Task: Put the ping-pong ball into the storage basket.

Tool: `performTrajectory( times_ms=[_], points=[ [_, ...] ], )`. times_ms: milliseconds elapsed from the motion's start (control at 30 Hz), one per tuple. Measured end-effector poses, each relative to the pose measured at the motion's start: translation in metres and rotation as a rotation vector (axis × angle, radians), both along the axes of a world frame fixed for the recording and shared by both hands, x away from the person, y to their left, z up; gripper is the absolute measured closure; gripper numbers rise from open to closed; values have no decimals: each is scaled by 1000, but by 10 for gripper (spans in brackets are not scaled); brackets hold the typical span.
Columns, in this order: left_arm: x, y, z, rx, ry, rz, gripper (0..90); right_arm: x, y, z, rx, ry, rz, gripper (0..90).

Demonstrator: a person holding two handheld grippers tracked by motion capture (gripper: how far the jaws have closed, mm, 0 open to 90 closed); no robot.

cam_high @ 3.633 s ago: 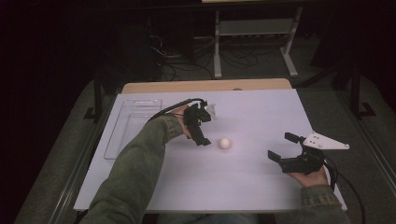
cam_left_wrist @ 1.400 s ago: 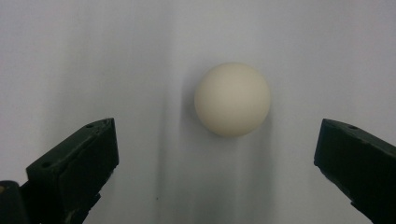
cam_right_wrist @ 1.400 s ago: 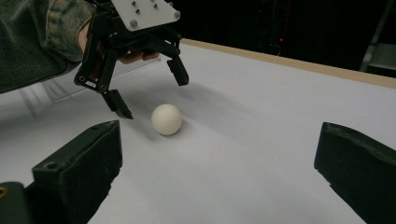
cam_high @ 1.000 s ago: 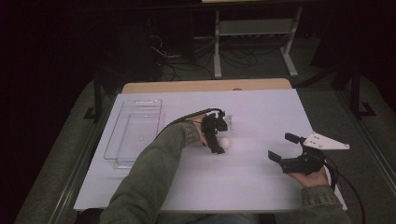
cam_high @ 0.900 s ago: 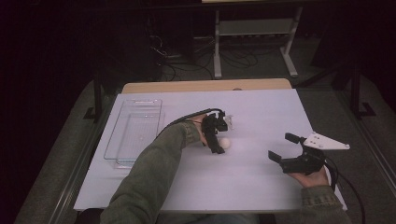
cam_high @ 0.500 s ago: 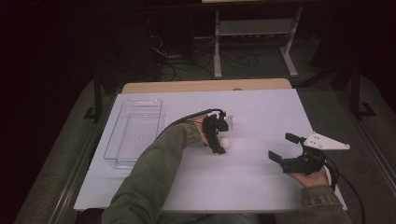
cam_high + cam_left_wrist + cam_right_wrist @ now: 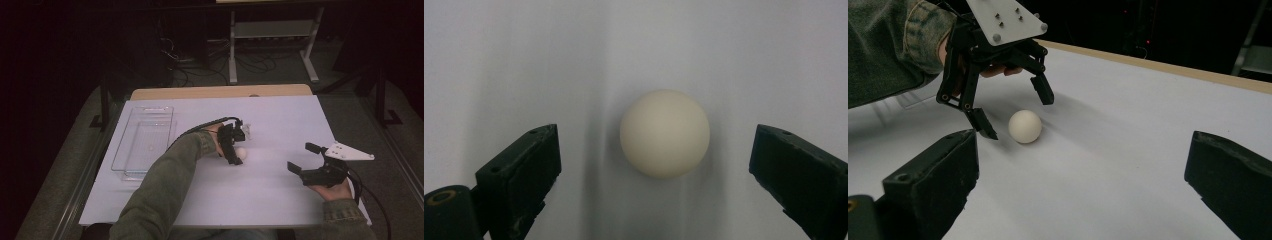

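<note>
Lab or test room, dim: white-covered counter (image 7: pixel 280 200), metal shelving frame (image 7: pixel 270 35) on the far side, loose cables (image 7: pixel 200 70) on grey floor (image 7: pixel 65 170), clear plastic tray (image 7: pixel 145 145) at left.

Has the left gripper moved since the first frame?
Yes. The left gripper has shifted right, farther from the clear tray, and now straddles the white ball, jaws just closing, not touching.

Olive-green sleeve (image 7: pixel 165 185) with worn cuff, black gripper (image 7: pixel 1015 112) frames, a white screw-studded three-cornered plate (image 7: pixel 350 151), trailing black cables (image 7: pixel 192 131)
</note>
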State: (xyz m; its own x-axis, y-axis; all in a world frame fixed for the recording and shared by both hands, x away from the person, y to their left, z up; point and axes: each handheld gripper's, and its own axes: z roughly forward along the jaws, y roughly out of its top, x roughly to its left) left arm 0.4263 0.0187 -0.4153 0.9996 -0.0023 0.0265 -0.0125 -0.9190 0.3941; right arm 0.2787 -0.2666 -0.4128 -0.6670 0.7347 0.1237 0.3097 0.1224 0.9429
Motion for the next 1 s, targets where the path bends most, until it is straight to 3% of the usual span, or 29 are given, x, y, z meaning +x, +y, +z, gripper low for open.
performTrajectory(
  times_ms=[500, 667, 1000],
  points=[
    [0, -1, -1, -2, 4, 2, 172, 0, 0, 0, -1, 0, 2, 4],
    [0, -1, -1, -9, 12, -9, 278, 0, 1, 0, -6, 4, 3, 4],
    [0, -1, -1, -12, 14, -12, 376, 0, 1, 0, -5, 3, 3, 5]
  ],
)
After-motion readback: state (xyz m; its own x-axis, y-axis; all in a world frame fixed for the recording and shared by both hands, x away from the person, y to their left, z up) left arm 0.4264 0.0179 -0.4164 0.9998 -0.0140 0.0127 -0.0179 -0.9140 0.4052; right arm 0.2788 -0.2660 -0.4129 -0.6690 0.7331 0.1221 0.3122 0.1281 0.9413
